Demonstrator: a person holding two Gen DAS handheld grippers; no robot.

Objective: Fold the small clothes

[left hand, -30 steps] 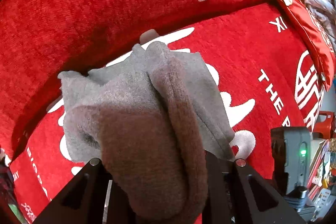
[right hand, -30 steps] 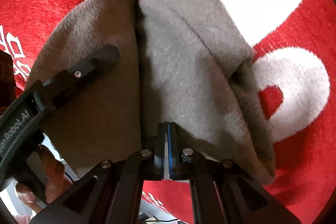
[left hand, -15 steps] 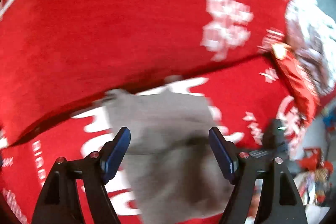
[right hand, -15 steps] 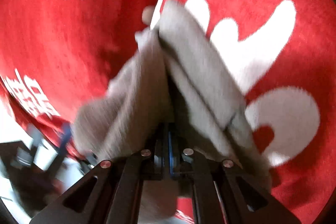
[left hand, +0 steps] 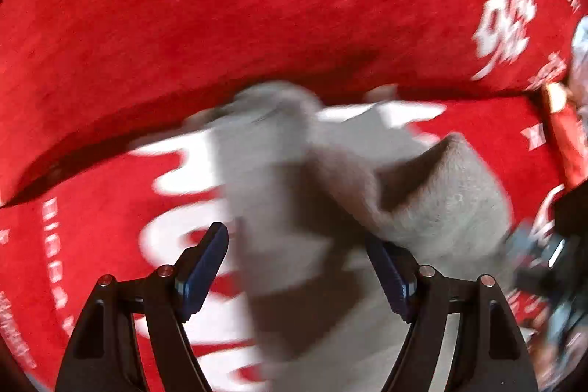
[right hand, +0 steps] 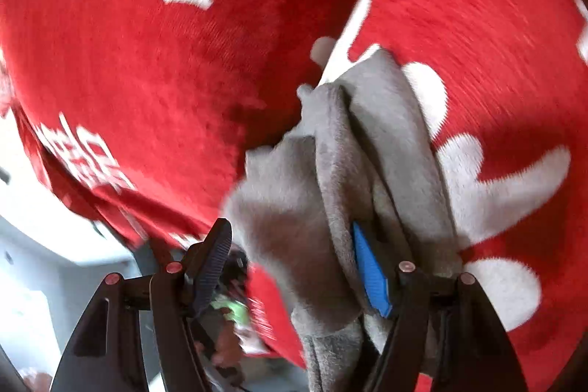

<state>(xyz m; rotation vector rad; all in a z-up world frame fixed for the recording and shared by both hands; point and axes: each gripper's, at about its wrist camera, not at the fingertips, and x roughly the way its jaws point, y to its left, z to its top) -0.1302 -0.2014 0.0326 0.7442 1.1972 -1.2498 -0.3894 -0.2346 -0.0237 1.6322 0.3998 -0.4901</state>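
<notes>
A small grey fleece garment (left hand: 294,193) lies bunched on a red sofa seat (left hand: 92,245) with white lettering. My left gripper (left hand: 299,267) is open, its jaws wide apart just above the garment, holding nothing. In the right wrist view the same garment (right hand: 294,215) hangs in folds over the seat edge. My right gripper (right hand: 297,267) is open; cloth is draped between its jaws and over the blue-padded right finger (right hand: 371,278). Both views are motion-blurred.
The red sofa backrest (left hand: 220,6) rises behind the seat. A red cushion (left hand: 566,135) and patterned fabric lie at the far right. Beyond the seat's edge, a light floor (right hand: 36,281) and clutter show at lower left in the right wrist view.
The left gripper let go of the garment, opened and pulled back. The right gripper, shut on the cloth until half a second ago, has now opened; the garment has slumped on the seat.
</notes>
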